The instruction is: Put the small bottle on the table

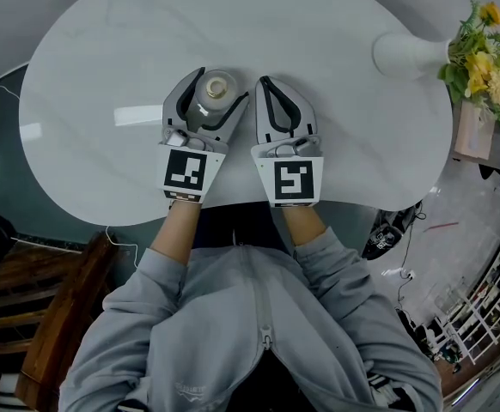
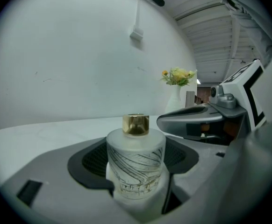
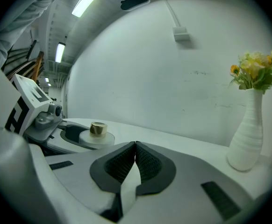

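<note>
Small bottle [image 2: 136, 164]: frosted glass with a gold cap. It stands upright between the two jaws of my left tool [image 1: 222, 84], over the near part of the desk [image 1: 319, 50], directly in front of me.
Grip on it: the jaws of the left tool are parted only as wide as the bottle body. The dark pads [image 2: 95, 160] press on its two sides, and the cap stands free above them.
Bottle against the desk: no view shows me the base, because the tool body hides it. I cannot tell if it already touches the white top or hangs just above it.
Right tool [image 3: 135, 146]: it is just beside the left one, on its right. Its jaws are fully together and hold nothing.
Step in hand, as I judge: setting the bottle down and letting it go.
How to do it well: I would hold the bottle upright and lower it straight until the base sits flat. Then I would open the jaws slowly and evenly, so that no pad drags it. After that I would draw the tool back toward me along the line of the jaws, not sideways.
Risk: the bottle is short and wide, so I expect it to stand steady. But glass on this smooth top may slide if one pad sticks to it.
Space around: there is bare desk ahead of the bottle. The white vase [image 1: 405, 54] with yellow flowers [image 1: 482, 50] is well apart, at the far right. The right tool is the nearest thing, so I would not move it during the release.
</note>
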